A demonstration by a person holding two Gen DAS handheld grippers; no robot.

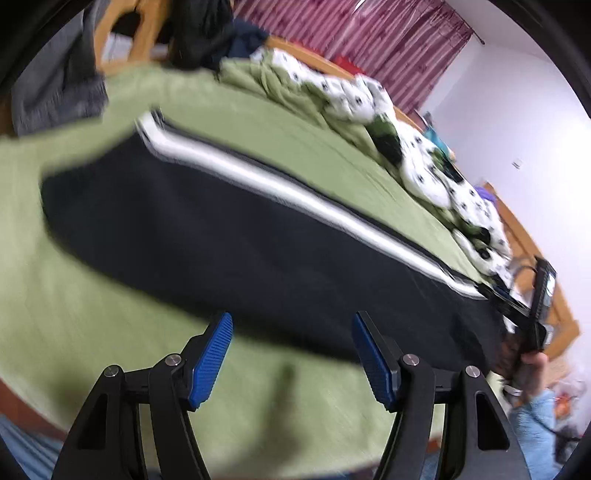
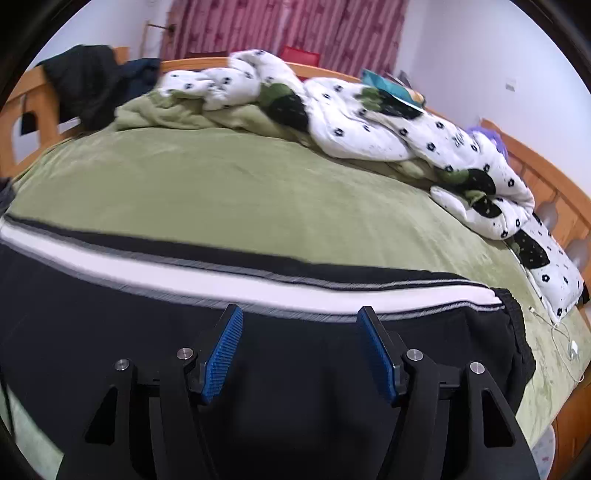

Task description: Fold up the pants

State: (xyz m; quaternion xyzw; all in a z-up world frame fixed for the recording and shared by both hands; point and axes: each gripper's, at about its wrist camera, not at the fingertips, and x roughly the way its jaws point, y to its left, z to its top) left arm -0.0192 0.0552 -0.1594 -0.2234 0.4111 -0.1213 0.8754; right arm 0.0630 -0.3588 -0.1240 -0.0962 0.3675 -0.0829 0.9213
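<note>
Dark navy pants with a white side stripe lie flat and stretched out on the green bedspread. My left gripper hovers open over the near edge of the pants, nothing between its blue pads. In the right wrist view the same pants fill the lower half, waistband end to the right. My right gripper stands open just above the dark fabric, below the white stripe, with nothing pinched. The other gripper and a hand show at the right of the left wrist view.
A crumpled white quilt with black flowers lies along the far side of the bed. Dark clothes hang on the wooden bed frame. A white charging cable lies near the right edge. Red curtains hang behind.
</note>
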